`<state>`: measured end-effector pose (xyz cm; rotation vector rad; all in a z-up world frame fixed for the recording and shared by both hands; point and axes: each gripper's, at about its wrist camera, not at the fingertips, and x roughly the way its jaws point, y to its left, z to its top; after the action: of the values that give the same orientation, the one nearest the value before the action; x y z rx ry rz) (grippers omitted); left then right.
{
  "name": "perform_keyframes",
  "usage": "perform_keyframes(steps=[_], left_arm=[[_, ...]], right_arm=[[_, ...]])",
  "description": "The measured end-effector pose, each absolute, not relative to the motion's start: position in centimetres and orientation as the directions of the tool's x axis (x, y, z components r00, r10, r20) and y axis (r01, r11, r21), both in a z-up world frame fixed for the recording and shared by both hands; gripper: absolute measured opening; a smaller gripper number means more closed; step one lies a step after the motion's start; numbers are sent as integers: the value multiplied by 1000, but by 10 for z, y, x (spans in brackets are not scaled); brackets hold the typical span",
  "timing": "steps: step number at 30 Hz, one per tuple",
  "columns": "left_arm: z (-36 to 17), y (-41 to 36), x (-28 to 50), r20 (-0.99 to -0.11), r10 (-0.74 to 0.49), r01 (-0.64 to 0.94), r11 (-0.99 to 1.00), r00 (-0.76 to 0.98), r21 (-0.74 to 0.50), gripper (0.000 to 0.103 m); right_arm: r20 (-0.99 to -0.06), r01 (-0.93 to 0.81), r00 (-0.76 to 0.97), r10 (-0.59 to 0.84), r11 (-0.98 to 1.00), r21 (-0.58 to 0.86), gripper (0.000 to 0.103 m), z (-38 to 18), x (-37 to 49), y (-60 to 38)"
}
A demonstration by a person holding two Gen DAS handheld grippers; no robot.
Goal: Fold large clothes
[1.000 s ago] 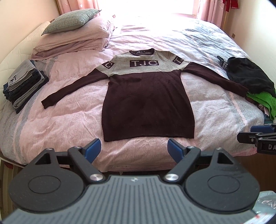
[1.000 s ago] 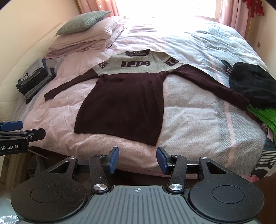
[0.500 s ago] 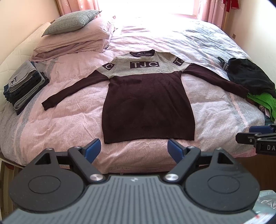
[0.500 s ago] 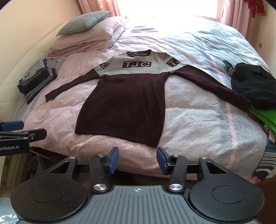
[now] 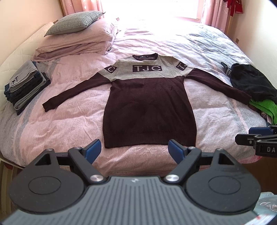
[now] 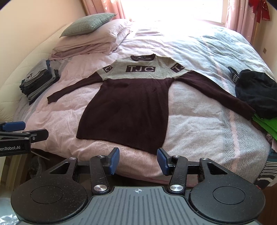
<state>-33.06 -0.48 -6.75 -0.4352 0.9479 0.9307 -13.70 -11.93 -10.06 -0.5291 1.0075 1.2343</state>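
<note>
Nearest — your left gripper [image 5: 134,150] and right gripper [image 6: 138,161], fingers parted, holding nothing, short of the bed [image 5: 69,121]; next, sweater [image 5: 148,103], maroon and grey, flat, sleeves spread, hem toward you; flanks — folded stack [image 5: 26,84] left, dark heap [image 5: 252,83] right; farthest, pillows [image 5: 77,39].

You face a wide bed [image 5: 52,131] that fills most of the frame, covered by a pink and grey duvet [image 5: 216,52]. At the top centre a window [image 5: 155,8] pours in light so strong that the far bedding washes out. Pink curtains [image 5: 81,7] hang on both sides of it. In the upper left, pillows [image 5: 77,43] lie stacked against a pale headboard [image 5: 15,53], under a cream wall [image 6: 34,19].
</note>
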Motion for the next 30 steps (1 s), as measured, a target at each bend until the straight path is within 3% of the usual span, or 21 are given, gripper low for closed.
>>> perform_keyframes(steps=[10,19,30], left_arm=[[-76,39,-344,-839,476,-878,478,263,-4,82],[-101,153,-379,-843,464,-945,293,272,-144,81],[-160,343,-425,-802,445,-884,-48,398,-465,73]], right_arm=[[-831,-915,9,556,340,218,45,-106,-113,-95],[-744,-790,51,666,482,378,45,-118,-53,-30],[-793,-725,126,596,601,336,45,-141,-19,103]])
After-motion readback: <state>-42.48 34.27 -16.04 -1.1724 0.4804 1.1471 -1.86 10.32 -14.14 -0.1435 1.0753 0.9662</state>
